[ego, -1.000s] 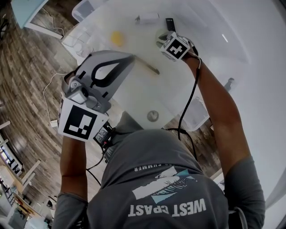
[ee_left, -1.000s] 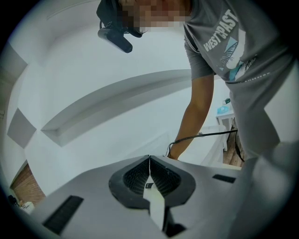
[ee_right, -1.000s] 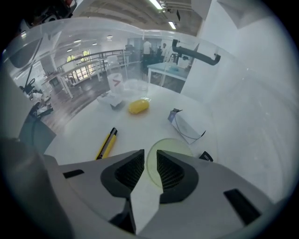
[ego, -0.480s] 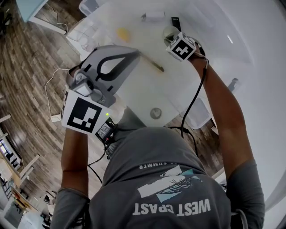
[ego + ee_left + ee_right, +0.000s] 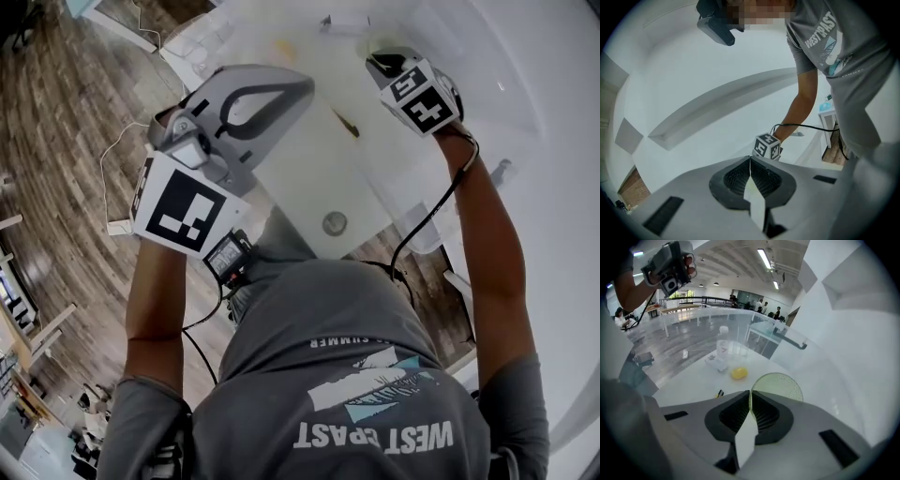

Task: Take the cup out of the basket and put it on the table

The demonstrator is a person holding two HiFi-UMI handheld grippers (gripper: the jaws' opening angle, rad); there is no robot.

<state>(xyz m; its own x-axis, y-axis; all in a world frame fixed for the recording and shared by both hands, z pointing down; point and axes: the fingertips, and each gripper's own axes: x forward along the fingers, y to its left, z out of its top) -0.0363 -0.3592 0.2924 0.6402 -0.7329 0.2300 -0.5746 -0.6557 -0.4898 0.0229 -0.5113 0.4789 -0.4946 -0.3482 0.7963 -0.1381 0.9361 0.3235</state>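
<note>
Right gripper (image 5: 750,393) pinches the cup (image 5: 780,384) by its rim; left gripper (image 5: 750,159) is closed, empty (idle). Best lowered level onto the table (image 5: 689,377).

My white worktop (image 5: 689,380), a yellow rounded thing (image 5: 739,373) lying on it, a clear bottle (image 5: 723,348) upright just behind that, a small black-and-yellow item (image 5: 720,393) nearer me.
</note>
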